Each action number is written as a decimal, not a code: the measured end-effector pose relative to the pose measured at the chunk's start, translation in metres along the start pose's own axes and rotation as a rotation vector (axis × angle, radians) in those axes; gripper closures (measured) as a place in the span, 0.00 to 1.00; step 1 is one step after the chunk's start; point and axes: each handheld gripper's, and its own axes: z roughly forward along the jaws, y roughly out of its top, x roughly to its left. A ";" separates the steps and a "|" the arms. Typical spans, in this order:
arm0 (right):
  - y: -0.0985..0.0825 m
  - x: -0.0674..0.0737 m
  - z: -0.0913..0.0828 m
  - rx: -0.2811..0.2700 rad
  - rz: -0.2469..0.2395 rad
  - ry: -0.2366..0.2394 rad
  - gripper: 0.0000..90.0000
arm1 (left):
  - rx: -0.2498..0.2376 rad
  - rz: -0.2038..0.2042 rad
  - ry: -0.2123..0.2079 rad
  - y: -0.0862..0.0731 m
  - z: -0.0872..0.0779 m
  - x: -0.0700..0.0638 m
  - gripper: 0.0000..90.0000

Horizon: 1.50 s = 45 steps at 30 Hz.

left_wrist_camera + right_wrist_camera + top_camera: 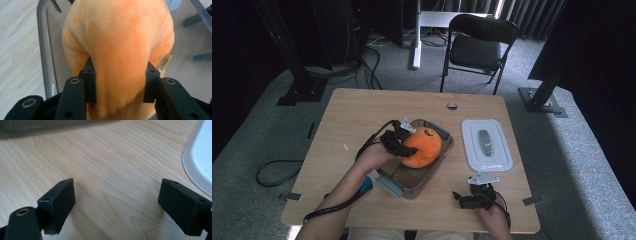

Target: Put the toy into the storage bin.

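A pale wooden table (357,115) carries everything, with a small round hole (452,105) near its far edge. Beyond it, on grey carpet, stands a black folding chair (477,42), flanked by dark stand legs and loose cables.

On the table, a clear tray with grey handles (439,155) sits near the middle, angled to the table's edges. An orange plush toy (422,146) lies inside the tray, taking up its far half, with a dark stitched mark on its upper side. To the right of the tray, apart from it, a white lid (487,145) lies flat with a grey handle in its centre.

The left gripper (119,82) is clamped on the plush toy, its pads pressing into the soft fabric from both sides. The right gripper (117,207) rests low over bare wood near the table's front edge, jaws spread wide with nothing between them, the lid's rim just beside it.

A small tan label (165,61) hangs from the toy's side; its print is too small to read.
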 end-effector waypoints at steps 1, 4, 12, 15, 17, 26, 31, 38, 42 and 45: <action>0.000 0.000 0.000 0.000 0.000 0.000 0.15 | 0.004 -0.002 -0.003 0.000 0.001 0.001 0.65; 0.000 0.000 0.000 0.000 0.000 0.000 0.15 | 0.009 -0.016 -0.002 0.000 0.003 0.001 0.63; 0.000 0.000 0.000 0.000 0.000 0.000 0.15 | 0.039 -0.006 0.001 0.002 0.009 0.000 0.60; 0.000 0.000 0.000 0.000 0.000 0.000 0.15 | 0.049 -0.001 -0.003 0.002 0.011 0.000 0.59; 0.000 0.000 0.000 0.000 0.001 0.000 0.15 | 0.052 0.001 -0.005 0.003 0.011 0.000 0.58; 0.000 0.000 0.000 0.000 -0.001 0.001 0.15 | 0.091 0.026 -0.026 0.005 0.016 -0.004 0.45; 0.000 0.000 0.000 0.000 -0.002 0.001 0.15 | 0.117 0.047 -0.020 0.006 0.018 -0.005 0.43; 0.000 0.000 0.000 0.000 -0.001 0.001 0.15 | 0.144 0.067 -0.009 0.007 0.021 -0.008 0.41; 0.000 0.000 0.000 -0.002 -0.002 0.003 0.15 | 0.140 0.065 -0.009 0.007 0.020 -0.007 0.40; 0.000 0.000 0.000 0.000 -0.003 0.002 0.15 | 0.138 0.068 -0.010 0.007 0.020 -0.007 0.40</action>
